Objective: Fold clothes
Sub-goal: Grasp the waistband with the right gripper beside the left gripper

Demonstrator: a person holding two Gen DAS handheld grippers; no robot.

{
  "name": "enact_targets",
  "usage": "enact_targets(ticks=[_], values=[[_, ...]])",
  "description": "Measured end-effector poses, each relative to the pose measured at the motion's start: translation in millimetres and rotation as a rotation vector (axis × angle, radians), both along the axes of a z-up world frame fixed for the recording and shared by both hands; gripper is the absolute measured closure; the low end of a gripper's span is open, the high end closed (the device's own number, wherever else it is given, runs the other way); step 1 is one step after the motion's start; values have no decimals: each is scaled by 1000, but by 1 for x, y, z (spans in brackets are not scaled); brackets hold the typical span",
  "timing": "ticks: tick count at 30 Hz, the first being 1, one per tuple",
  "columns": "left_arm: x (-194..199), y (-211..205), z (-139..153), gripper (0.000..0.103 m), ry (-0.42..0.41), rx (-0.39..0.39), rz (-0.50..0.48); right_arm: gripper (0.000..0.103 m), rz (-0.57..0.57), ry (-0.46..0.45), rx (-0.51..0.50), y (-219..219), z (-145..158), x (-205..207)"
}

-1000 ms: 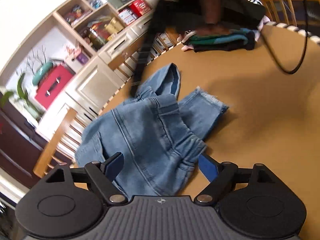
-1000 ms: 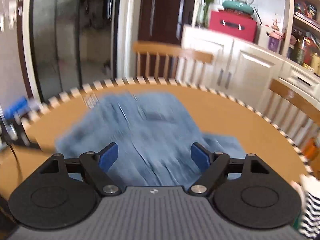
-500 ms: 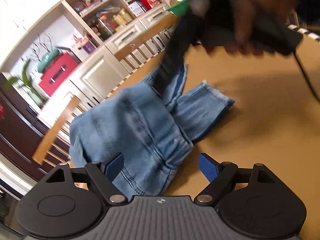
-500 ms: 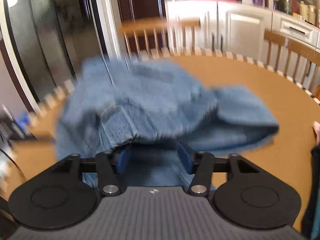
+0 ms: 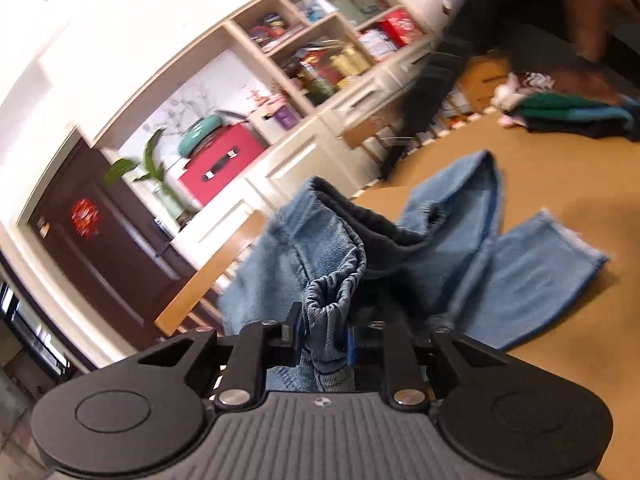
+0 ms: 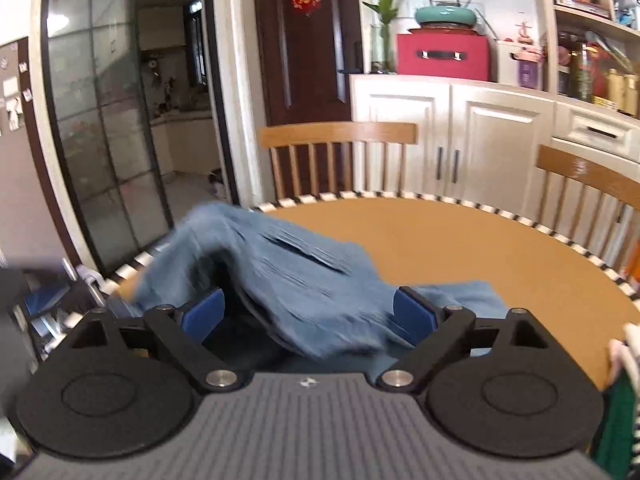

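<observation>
A pair of blue jeans [image 5: 460,264] lies crumpled on the round brown table [image 5: 560,184]. My left gripper [image 5: 324,338] is shut on the gathered waistband of the jeans and lifts that part off the table. In the right wrist view the jeans [image 6: 288,272] hang and drape in front of my right gripper [image 6: 308,314], blurred by motion. The right gripper's blue pads are wide apart with denim lying between them, not clamped.
A pile of folded clothes [image 5: 572,114] sits at the table's far edge. Wooden chairs [image 6: 340,160] stand around the table. White cabinets [image 6: 460,152] and shelves line the wall. A person's arm [image 5: 436,80] reaches over the table.
My left gripper has shut on the jeans' waistband and lifted it. My right gripper, nearly shut on the denim half a second ago, now stands open.
</observation>
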State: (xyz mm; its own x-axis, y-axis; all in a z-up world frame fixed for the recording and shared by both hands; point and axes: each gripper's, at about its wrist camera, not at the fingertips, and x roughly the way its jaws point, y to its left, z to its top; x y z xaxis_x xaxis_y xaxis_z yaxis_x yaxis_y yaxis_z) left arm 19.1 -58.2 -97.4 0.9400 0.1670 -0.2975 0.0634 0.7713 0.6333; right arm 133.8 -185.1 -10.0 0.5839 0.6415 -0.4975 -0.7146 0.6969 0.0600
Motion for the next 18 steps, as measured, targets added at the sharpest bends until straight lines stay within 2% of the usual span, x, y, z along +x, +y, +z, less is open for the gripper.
enact_targets(ticks=[3,7,10,14,15,16,17,18], values=[[-6,13,18,82,-18,-22,12,13,-10,-111,-132,1,-13,0],[-16,26,36,82,-6,-44,38,26,96,-310,-343,31,-43,-1],[-23,32,42,81,4,-55,56,28,170,-455,-476,55,-66,6],[-23,39,40,76,4,-57,63,55,288,-520,-530,74,-76,15],[-21,40,39,75,3,-62,69,55,320,-551,-556,77,-78,14],[-17,40,38,70,2,-69,77,56,350,-586,-585,81,-81,13],[-13,41,37,66,1,-72,86,67,384,-610,-596,83,-82,12],[-10,42,35,55,-3,-72,99,75,401,-596,-586,85,-79,13]])
